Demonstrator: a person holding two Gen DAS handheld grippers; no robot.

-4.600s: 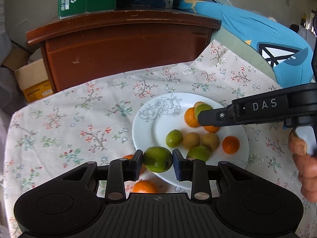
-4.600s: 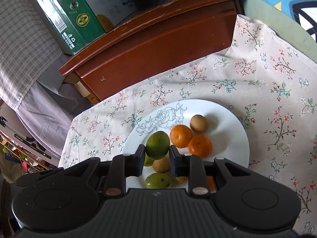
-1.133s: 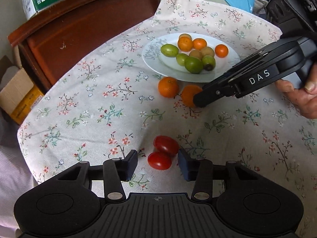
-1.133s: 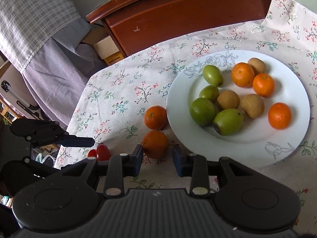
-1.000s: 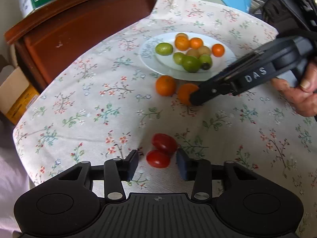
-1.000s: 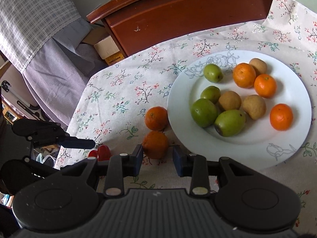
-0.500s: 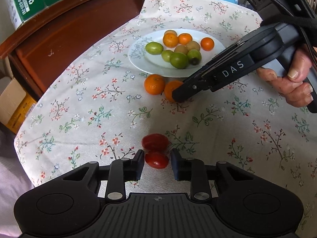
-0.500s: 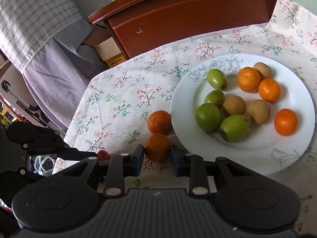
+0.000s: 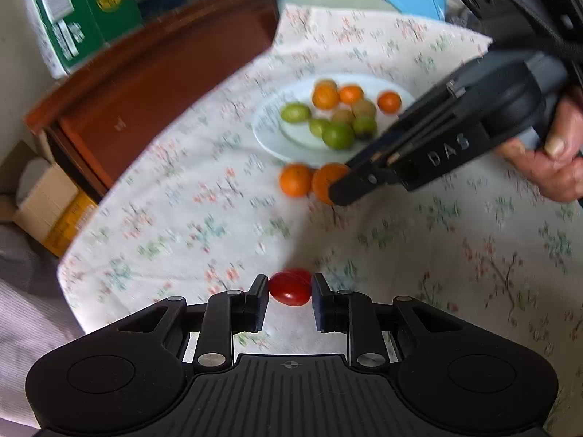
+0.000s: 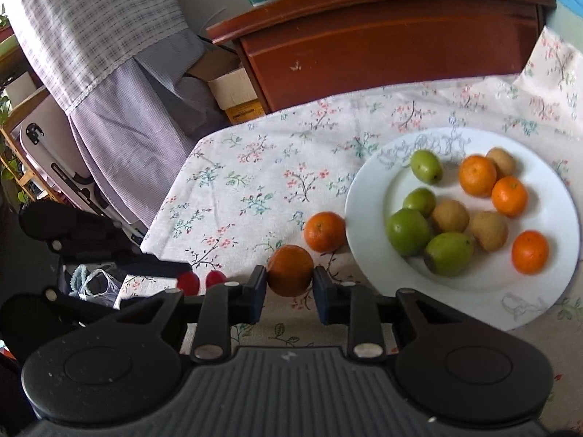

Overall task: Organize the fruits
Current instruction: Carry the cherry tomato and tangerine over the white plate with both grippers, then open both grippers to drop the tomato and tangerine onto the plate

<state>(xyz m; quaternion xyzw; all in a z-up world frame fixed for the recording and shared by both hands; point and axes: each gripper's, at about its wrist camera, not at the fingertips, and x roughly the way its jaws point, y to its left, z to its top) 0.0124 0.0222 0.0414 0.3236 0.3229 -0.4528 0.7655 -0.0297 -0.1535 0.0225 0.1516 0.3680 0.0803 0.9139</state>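
My left gripper (image 9: pixel 290 293) is closing on a red tomato (image 9: pixel 291 287), and its pads touch both sides of it near the table's front edge. A second tomato (image 9: pixel 301 274) lies just behind it. In the right wrist view my right gripper (image 10: pixel 289 286) is shut on an orange (image 10: pixel 290 269) on the floral cloth, just left of the white plate (image 10: pixel 364 225). Another orange (image 10: pixel 324 232) lies beside the plate's rim. On the plate are several green, brown and orange fruits. The left wrist view is blurred; it shows the right gripper's tip (image 9: pixel 340 191) at the orange (image 9: pixel 326 184).
A brown wooden cabinet (image 9: pixel 164 73) with green boxes (image 9: pixel 80 11) on top stands behind the table. A cardboard box (image 9: pixel 43 196) sits on the floor at the left. Checked cloth (image 10: pixel 91 36) hangs by the table's left edge. A person's hand (image 9: pixel 554 167) holds the right gripper.
Both grippers left green fruits on the plate and moved to the cloth. In the last second the left jaws closed on the tomato and the right jaws narrowed onto the orange.
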